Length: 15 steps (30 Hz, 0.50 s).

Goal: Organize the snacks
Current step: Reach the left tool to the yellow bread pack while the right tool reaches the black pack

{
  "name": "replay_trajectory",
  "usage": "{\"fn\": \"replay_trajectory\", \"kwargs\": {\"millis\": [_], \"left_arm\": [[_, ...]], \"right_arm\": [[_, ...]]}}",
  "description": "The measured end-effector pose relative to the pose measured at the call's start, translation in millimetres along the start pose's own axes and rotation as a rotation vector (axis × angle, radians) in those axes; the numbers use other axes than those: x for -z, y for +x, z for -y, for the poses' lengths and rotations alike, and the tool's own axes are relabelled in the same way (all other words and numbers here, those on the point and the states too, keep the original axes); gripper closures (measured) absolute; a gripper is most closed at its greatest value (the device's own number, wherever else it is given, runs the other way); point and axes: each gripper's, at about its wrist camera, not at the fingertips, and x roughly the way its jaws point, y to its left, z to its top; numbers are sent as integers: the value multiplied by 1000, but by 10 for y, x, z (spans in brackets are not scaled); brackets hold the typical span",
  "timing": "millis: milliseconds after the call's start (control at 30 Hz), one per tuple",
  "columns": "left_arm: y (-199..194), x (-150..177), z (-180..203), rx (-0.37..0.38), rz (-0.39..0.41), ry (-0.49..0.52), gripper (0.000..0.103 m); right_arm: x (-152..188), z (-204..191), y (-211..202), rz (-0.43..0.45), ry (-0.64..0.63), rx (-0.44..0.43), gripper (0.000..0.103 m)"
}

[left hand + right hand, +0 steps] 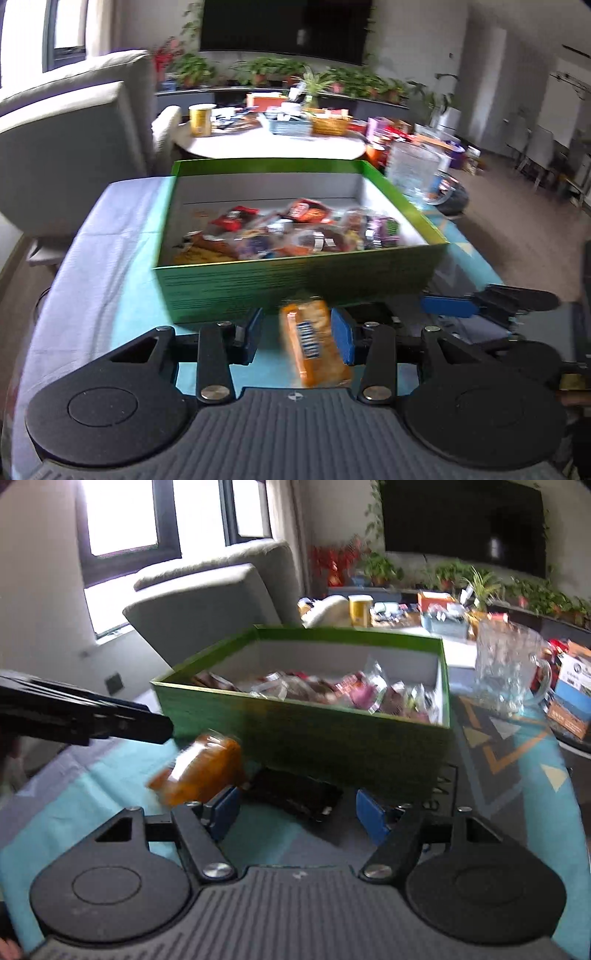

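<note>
A green box [295,280] with several wrapped snacks [295,230] inside stands on the table. My left gripper [297,334] is open just in front of the box's near wall. An orange snack packet [314,343] lies between its blue pads, against the right pad [341,341], blurred. In the right wrist view the same packet [203,771] shows left of the box [332,746]. My right gripper [295,814] is open and empty, with a dark snack packet [295,794] on the cloth just ahead of it.
A glass mug [509,672] stands to the right of the box. The table has a teal patterned cloth [110,280]. A grey sofa [74,147] is at the left, and a cluttered round table [273,140] lies beyond.
</note>
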Motion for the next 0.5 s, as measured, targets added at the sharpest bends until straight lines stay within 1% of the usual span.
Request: {"fn": "replay_trajectory", "kwargs": {"millis": [67,133,200,233,267,333,500], "left_arm": [[70,7,106,16,-17,51,59],[148,47,183,-6,-45,97,59],[221,96,214,-46,-74,135,59],[237,124,193,-60,-79,139,55],[215,137,148,-52,-68,128,55],[177,134,26,-57,-77,88,55],[89,127,-388,-155,-72,-24,56]], "right_arm": [[32,12,27,-9,15,-4,53],[90,36,23,-12,25,-8,53],[108,40,7,-11,29,-2,53],[140,41,-14,-9,34,0,53],[142,59,-23,-8,44,0,53],[140,77,-41,-7,58,0,53],[132,80,-59,6,53,-1,53]]}}
